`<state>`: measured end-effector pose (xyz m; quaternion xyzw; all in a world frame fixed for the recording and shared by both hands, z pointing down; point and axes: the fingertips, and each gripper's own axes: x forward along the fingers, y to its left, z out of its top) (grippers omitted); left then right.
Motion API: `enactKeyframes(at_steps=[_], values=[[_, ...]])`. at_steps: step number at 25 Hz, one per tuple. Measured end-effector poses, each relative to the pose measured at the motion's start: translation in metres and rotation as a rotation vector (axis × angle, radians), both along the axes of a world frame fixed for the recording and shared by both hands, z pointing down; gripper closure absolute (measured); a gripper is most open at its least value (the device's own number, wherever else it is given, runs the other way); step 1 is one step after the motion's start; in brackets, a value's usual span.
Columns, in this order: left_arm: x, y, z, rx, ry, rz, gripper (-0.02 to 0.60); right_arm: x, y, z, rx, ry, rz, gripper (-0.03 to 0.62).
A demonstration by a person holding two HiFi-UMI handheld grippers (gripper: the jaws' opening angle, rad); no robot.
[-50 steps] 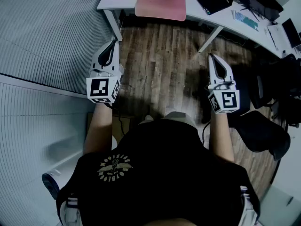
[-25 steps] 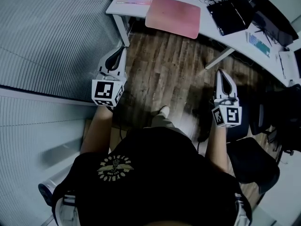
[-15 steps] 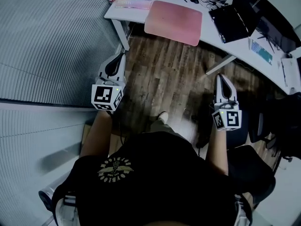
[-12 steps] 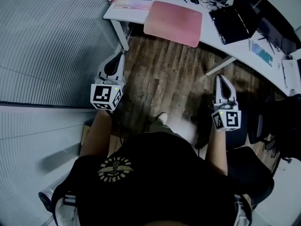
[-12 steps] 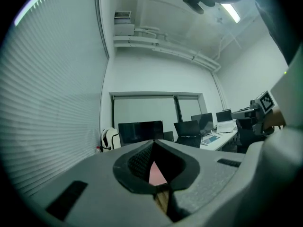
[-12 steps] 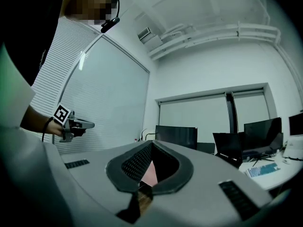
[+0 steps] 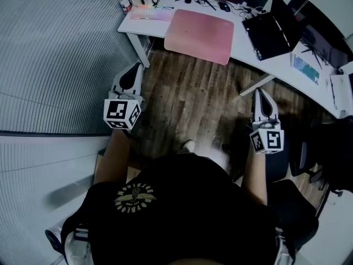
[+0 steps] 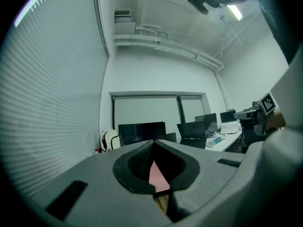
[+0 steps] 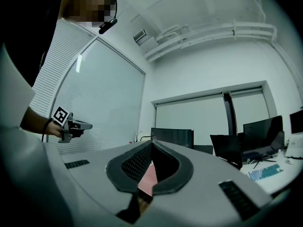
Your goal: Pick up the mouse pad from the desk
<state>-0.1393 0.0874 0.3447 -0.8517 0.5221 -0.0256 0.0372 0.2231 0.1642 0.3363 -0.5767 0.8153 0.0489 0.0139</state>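
1. Head view: a person stands on a wood floor [image 7: 193, 93] with a claw in each hand. Both claws point level toward the counter [image 7: 241, 42].
2. Left claw [image 7: 136, 67] hangs over the floor beside the blinds [image 7: 55, 54]. Its jaws are pressed together, with nothing held between them.
3. Right claw [image 7: 258, 90] is also over the floor, short of the counter's front edge. Its jaws are closed too and hold nothing.
4. Mouse pad [image 7: 199, 28] is pink and lies flat on the counter, reaching its front edge. It is well apart from both claws.
5. A lit keyboard [image 7: 146, 12] sits just left of the pad, and an open laptop [image 7: 270, 29] sits just right of it.
6. Left gripper view: the left claw [image 8: 154, 142] has its tips meeting. The pad [image 8: 155, 176] shows as a pink sliver through the notch behind them. The right claw [image 8: 251, 113] shows at the far right.
7. Right gripper view: the right claw [image 9: 151, 144] has its tips touching. The pad [image 9: 147, 178] is again a pink sliver in the notch. The left claw [image 9: 71, 126] shows at the left, in front of the blinds.
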Motion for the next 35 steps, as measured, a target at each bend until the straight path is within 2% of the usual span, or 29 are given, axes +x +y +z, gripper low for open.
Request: enactKeyframes(at_steps=[9,16,22,27,35], values=[[0.018,-0.019,-0.015,0.04,0.005,-0.034,0.575,0.032,-0.026,-0.007,0.024,-0.017,-0.015,0.599],[0.009,-0.024,-0.013,0.022,-0.005,-0.077,0.575,0.046,-0.044,-0.006,0.014,-0.028,-0.008,0.599],[0.005,-0.039,-0.011,0.036,0.034,-0.067,0.575,0.038,-0.058,0.0,0.012,-0.02,-0.007,0.599],[0.015,-0.064,-0.014,0.058,0.005,-0.013,0.575,0.025,-0.074,0.011,-0.011,-0.025,-0.003,0.599],[-0.002,-0.098,-0.01,0.06,0.03,-0.009,0.575,0.0,-0.111,0.01,-0.005,-0.01,-0.016,0.599]])
